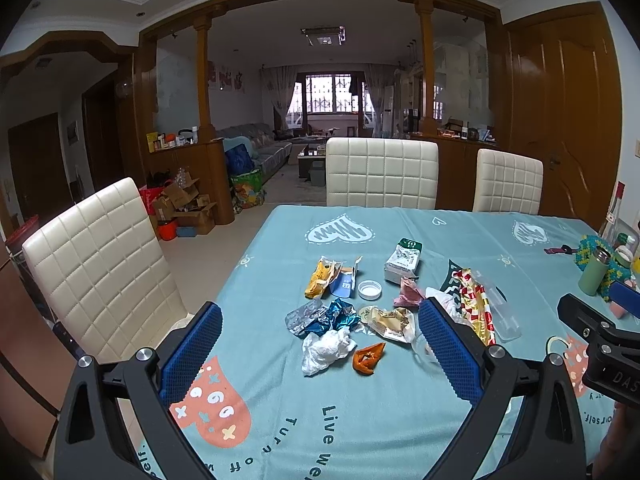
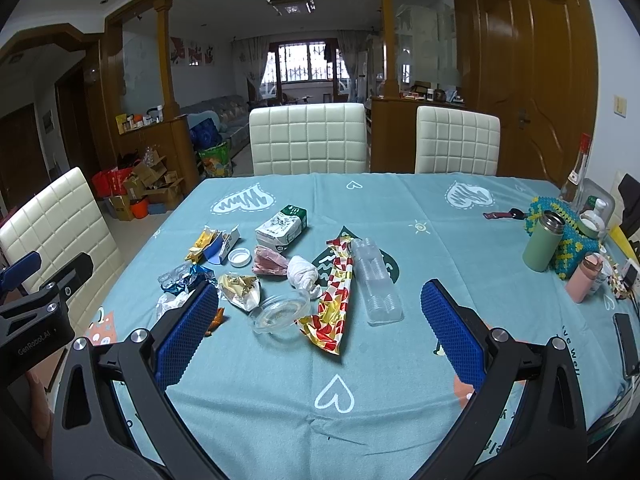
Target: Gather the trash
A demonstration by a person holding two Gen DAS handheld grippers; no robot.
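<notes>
Left gripper: ours, the left gripper (image 1: 320, 344), is spread wide with nothing between its blue pads, poised over the near left part of the bench (image 1: 280, 420).
Right gripper: our right gripper (image 2: 320, 312) is likewise released and bare, over the near middle of the bench.
Trash: we see the litter heaped mid-bench, toward the left edge, straight ahead of both grippers.
Nearest the left gripper: a crumpled white tissue (image 1: 326, 350) and an orange peel (image 1: 368, 358) lie just beyond it, with a blue foil wrapper (image 1: 338, 318) right behind them.
Nearest the right gripper: a clear plastic lid (image 2: 282, 312) and a red-and-gold wrapper (image 2: 334, 300) lie between its pads in our view; a clear plastic tray (image 2: 376, 280) lies just beside the wrapper.
Farther back: a white bottle cap (image 1: 369, 290), a yellow snack packet (image 1: 320, 278) and a tissue pack (image 1: 403, 262).
Right edge of the bench: a green flask (image 2: 544, 242), a pink bottle (image 2: 585, 282) and a phone (image 2: 626, 344), well apart from the trash.
Around the bench: cream chairs (image 1: 382, 172) at the far and left edges.
</notes>
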